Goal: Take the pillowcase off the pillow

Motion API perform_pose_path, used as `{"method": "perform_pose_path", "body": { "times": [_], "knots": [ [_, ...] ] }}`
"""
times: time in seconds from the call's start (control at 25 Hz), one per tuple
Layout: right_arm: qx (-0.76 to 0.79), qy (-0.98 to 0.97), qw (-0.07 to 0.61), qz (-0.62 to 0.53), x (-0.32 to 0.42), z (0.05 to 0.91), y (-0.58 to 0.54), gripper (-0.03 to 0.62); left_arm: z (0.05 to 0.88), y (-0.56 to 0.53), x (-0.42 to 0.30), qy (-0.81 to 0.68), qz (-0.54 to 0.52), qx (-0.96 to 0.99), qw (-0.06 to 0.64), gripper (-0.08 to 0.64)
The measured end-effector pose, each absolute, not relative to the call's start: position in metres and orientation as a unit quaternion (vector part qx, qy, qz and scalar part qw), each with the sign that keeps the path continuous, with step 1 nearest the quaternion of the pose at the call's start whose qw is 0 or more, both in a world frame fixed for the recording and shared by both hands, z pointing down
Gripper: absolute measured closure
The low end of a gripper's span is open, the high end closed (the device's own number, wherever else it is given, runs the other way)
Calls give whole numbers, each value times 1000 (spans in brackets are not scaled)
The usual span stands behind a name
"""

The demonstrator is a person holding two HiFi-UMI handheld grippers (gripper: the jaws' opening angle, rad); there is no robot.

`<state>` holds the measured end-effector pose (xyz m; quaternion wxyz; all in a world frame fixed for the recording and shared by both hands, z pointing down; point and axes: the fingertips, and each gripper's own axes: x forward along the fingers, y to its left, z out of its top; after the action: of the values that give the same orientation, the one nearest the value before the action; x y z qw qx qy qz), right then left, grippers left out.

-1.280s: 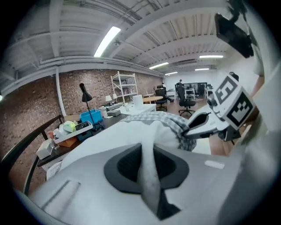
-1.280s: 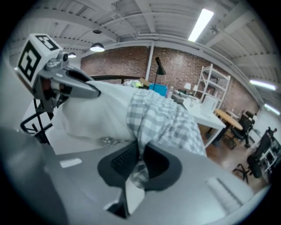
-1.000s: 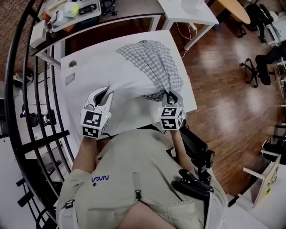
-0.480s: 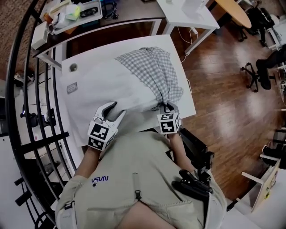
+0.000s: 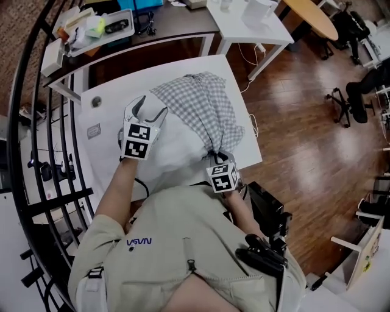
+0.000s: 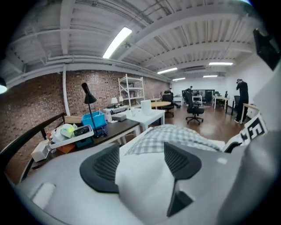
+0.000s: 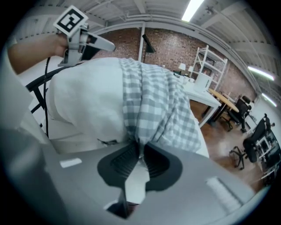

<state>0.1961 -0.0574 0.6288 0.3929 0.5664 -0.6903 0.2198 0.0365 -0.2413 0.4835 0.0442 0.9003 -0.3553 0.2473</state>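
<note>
A white pillow point(image 5: 173, 146) lies on the white table point(image 5: 100, 119). A grey-and-white checked pillowcase point(image 5: 207, 109) is bunched over its right end. My right gripper point(image 5: 214, 158) is at the table's near edge, shut on the gathered end of the pillowcase point(image 7: 153, 101), with cloth pinched between its pads point(image 7: 139, 151). My left gripper point(image 5: 148, 105) hovers over the pillow's far left part, beside the pillowcase's edge. Its jaws are opening and stand wide point(image 6: 140, 162), with the bare white pillow point(image 6: 145, 184) bulging between them. The checked cloth point(image 6: 171, 134) lies just beyond.
A dark desk with a cluttered tray point(image 5: 97, 27) stands behind the table, and a white side table point(image 5: 250, 18) is at the back right. A black railing point(image 5: 36, 152) runs along the left. Office chairs point(image 5: 353, 91) stand on the wooden floor at right.
My left gripper has let go at the pillow's near left corner, opened wide and moved away over the pillow toward the pillowcase's edge. My right gripper has kept its grip and moved slightly nearer.
</note>
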Motion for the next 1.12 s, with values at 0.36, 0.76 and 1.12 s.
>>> {"method": "perform_pose_path", "body": {
  "times": [0.36,0.76,1.12],
  "knots": [
    [482,-783,290,268,167,561,-65,523,558,-214,55,-315,343,883,63,503],
    [490,-835,193,160,168,446,-180,431,550,-125,56,-277,281,917,60,520],
    [464,-765,438,89,144,526,-255,460,525,-99,49,-273,227,933,58,520]
  ]
}}
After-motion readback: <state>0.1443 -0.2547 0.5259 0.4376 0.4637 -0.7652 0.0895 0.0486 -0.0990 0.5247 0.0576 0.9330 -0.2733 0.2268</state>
